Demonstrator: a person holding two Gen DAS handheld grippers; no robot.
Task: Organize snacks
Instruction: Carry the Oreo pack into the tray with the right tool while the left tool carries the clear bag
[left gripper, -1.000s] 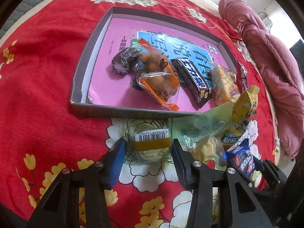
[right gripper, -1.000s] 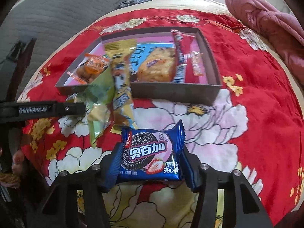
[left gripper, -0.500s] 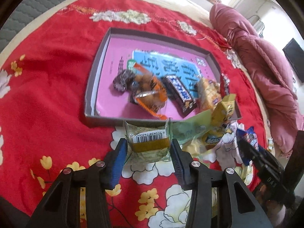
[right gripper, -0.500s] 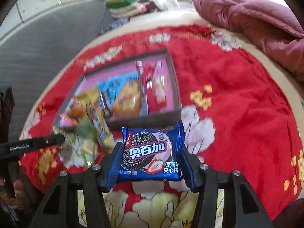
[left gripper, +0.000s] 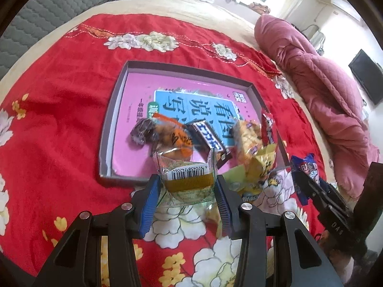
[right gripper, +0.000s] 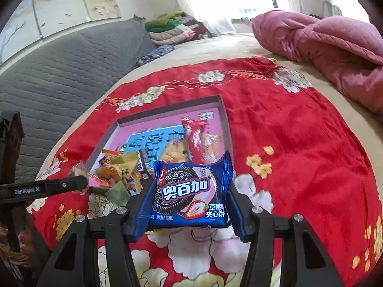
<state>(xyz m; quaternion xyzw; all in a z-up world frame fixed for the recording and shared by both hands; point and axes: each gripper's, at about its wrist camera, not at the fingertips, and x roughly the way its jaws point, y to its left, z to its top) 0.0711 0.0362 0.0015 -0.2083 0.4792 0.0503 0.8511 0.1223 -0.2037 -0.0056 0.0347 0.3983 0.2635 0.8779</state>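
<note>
Two packets are clenched: your left claw [left gripper: 188,192] grips the barcode pastry [left gripper: 188,175], your right claw [right gripper: 189,202] the blue cookie pack [right gripper: 191,191]. Tray [left gripper: 106,143] ahead holds perhaps six snacks; some loose ones lie between.

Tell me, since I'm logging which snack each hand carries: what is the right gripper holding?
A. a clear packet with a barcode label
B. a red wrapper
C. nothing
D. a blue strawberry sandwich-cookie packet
D: in the right wrist view the right gripper has its jaws closed on the blue sandwich-cookie packet, lifted above the red floral cloth; the barcode packet sits in the left gripper.
</note>
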